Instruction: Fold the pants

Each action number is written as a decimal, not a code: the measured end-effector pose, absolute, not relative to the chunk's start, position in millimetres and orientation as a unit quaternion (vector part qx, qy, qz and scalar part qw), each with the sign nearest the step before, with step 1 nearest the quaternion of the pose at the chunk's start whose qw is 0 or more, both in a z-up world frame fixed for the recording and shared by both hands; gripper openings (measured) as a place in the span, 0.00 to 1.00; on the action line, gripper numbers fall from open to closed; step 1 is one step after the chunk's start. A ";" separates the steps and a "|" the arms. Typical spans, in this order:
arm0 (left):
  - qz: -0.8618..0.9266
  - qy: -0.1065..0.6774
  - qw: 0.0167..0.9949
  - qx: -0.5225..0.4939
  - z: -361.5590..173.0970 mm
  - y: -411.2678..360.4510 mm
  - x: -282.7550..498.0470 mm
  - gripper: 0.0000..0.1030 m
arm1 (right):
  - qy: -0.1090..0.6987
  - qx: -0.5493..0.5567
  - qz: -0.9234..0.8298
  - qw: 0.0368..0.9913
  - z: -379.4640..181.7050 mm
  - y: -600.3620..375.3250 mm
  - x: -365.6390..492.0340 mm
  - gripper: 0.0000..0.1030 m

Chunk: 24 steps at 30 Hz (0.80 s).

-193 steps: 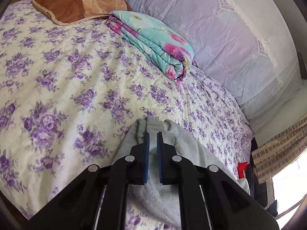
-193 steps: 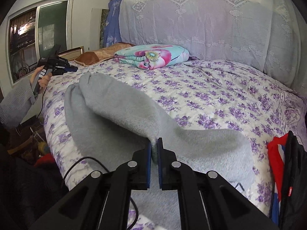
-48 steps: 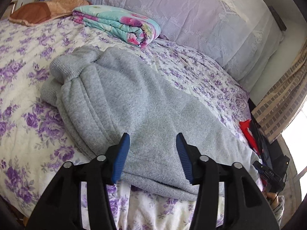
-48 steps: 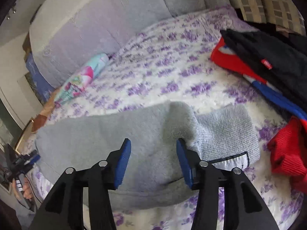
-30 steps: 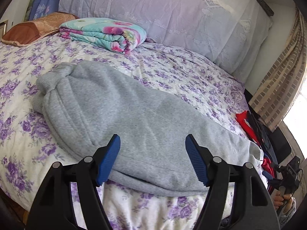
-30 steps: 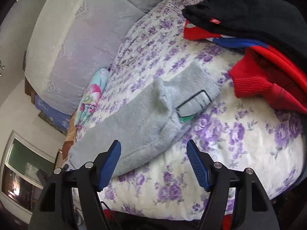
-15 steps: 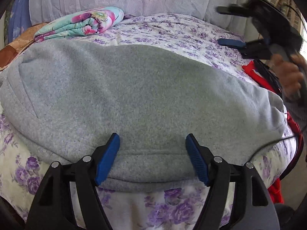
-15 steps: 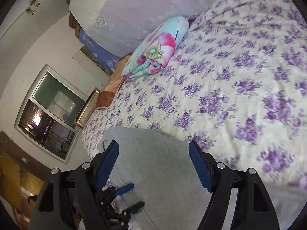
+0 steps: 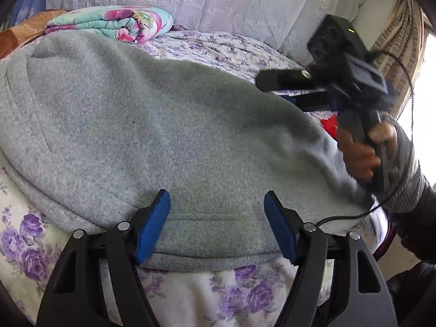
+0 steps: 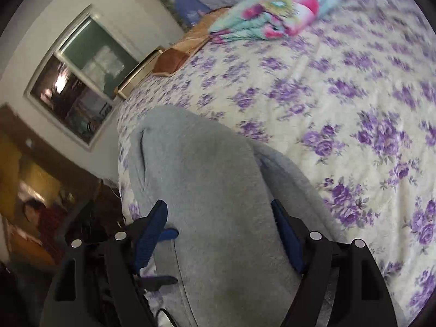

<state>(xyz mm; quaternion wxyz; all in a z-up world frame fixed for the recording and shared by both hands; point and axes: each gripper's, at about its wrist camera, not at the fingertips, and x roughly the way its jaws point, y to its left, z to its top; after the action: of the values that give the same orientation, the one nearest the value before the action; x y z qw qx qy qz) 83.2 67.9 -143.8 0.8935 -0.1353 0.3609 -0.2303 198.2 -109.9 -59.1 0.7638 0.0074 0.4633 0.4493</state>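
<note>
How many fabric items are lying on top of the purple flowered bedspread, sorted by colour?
Grey: 1, the grey fleece pants
Turquoise and pink: 1, the folded floral quilt
Brown and tan: 1, the brown patchwork pillow
Red: 1, a red garment, mostly hidden at the bed's edge
Total: 4

Both hand-held grippers let go of the grey pants [image 9: 152, 125], which went from held up to lying folded lengthwise on the bed. L hand-held gripper [image 9: 216, 226] dropped close over the near edge, jaws wide. R hand-held gripper [image 10: 219, 234] swung from the cuff end to mid-pants, jaws opening, nothing gripped.
</note>
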 end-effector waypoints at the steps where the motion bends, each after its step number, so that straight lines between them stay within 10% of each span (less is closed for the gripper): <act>1: -0.232 0.365 0.890 -0.146 -143.5 69.7 85.9 0.68 | 0.457 -0.009 0.458 0.762 -58.9 -106.0 187.2 0.80; 19: -0.237 0.358 0.894 -0.128 -142.2 59.9 84.0 0.79 | 0.536 0.344 0.471 0.611 -100.3 -111.4 309.8 0.90; 24: -0.237 0.356 0.895 -0.125 -143.3 59.2 80.7 0.79 | 0.570 0.406 0.398 0.594 -149.9 -129.3 336.6 0.59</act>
<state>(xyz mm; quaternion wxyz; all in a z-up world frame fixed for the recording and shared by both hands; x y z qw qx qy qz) 80.7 59.2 -143.3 0.8951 -0.1245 0.3563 -0.2373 336.6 -129.3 -149.9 0.5937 0.4061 0.5696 0.3978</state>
